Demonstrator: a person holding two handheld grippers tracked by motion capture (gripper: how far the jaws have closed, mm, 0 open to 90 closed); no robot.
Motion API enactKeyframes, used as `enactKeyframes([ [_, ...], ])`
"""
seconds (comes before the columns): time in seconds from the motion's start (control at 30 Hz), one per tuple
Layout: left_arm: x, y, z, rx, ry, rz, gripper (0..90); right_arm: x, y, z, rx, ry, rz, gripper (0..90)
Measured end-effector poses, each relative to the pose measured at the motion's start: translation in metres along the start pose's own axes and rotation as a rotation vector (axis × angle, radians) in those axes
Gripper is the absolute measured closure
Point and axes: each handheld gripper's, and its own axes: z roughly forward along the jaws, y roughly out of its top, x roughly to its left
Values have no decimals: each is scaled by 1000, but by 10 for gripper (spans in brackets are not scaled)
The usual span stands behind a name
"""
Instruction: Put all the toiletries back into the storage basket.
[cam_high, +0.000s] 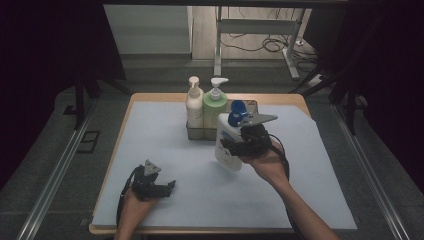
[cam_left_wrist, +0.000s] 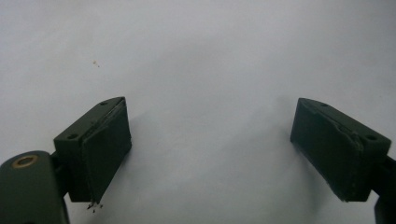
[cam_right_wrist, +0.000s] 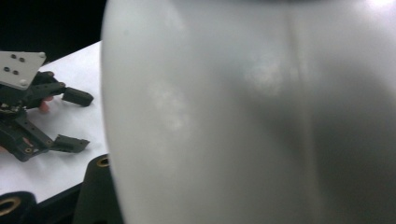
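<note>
Jaws of the right gripper (cam_high: 239, 145) are clamped on a white plastic bottle with a blue flip cap (cam_high: 229, 142), pinching its body about halfway down. The bottle is lifted off the pale blue table cover (cam_high: 165, 150) and tilted, its cap leaning toward the far side, just in front of a small dark wire rack (cam_high: 196, 133) at the far middle of the table. In the right gripper view the bottle's smooth white wall (cam_right_wrist: 243, 116) presses close against the camera, with one black jaw touching its left edge.

Inside the rack stand a cream pump bottle (cam_high: 194, 105) on the left and a light green pump bottle (cam_high: 215, 102) beside it, touching or nearly so.

The left gripper (cam_high: 162, 189) rests low at the near left of the table, well apart from the bottle and rack. Its two black jaws are spread wide, with bare cover between them in the left gripper view (cam_left_wrist: 210, 149), holding nothing.
</note>
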Motion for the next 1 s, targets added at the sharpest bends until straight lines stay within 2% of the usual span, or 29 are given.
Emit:
enactKeyframes([
  [0.5, 0, 0, 0, -1, 0, 0, 121, -33, -1, -30, -10, -80, 46, 401],
  [1.0, 0, 0, 0, -2, 0, 0, 120, -60, 18, -35, -33, -156, 71, 402],
])
